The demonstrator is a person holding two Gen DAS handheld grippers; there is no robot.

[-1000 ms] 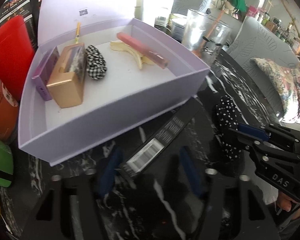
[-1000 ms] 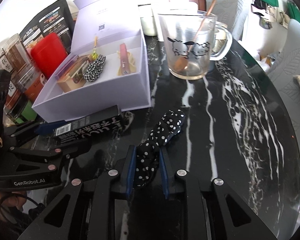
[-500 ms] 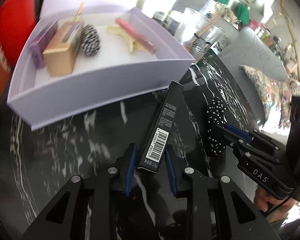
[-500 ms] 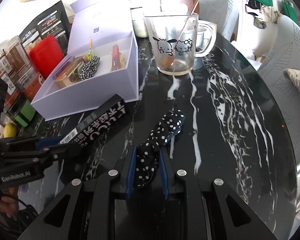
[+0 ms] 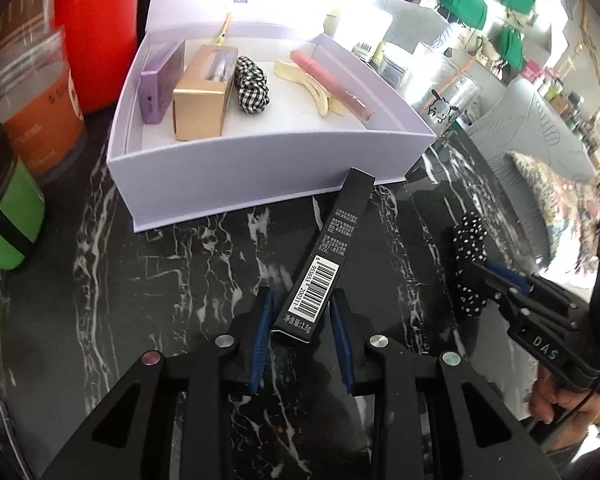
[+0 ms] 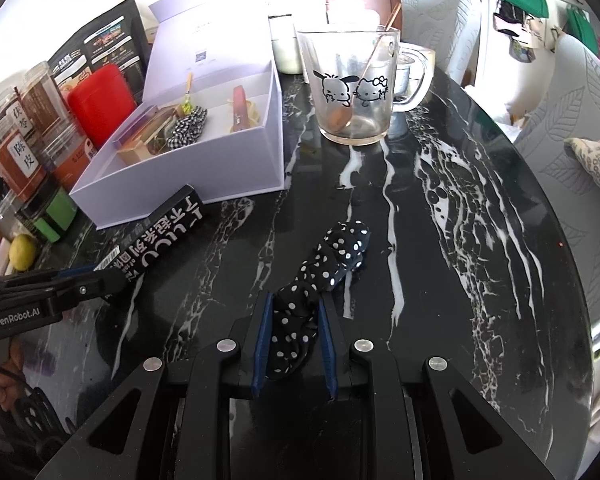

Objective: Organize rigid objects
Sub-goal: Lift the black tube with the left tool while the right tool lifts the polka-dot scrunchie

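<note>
My left gripper [image 5: 300, 312] is shut on a long black carton with a barcode [image 5: 324, 256], held above the black marble table just in front of the open lilac box [image 5: 260, 168]. The carton also shows in the right wrist view [image 6: 156, 236]. My right gripper [image 6: 294, 322] is shut on a black polka-dot scrunchie [image 6: 324, 268], which also shows in the left wrist view [image 5: 470, 264]. The box holds a purple carton [image 5: 158, 80], a gold carton [image 5: 202, 100], a checked scrunchie [image 5: 250, 84], a cream clip [image 5: 312, 88] and a pink tube [image 5: 332, 80].
A glass mug with a spoon [image 6: 352, 92] stands behind the box's right side. A red canister [image 5: 96, 28], jars [image 6: 20, 148] and a green container [image 5: 8, 216] crowd the left. A lemon [image 6: 22, 252] lies at the left edge. Chairs [image 6: 572, 120] stand past the table's right rim.
My left gripper closed on the black carton and drew it back and up from the box's front wall. My right gripper lifted with the polka-dot scrunchie held throughout.
</note>
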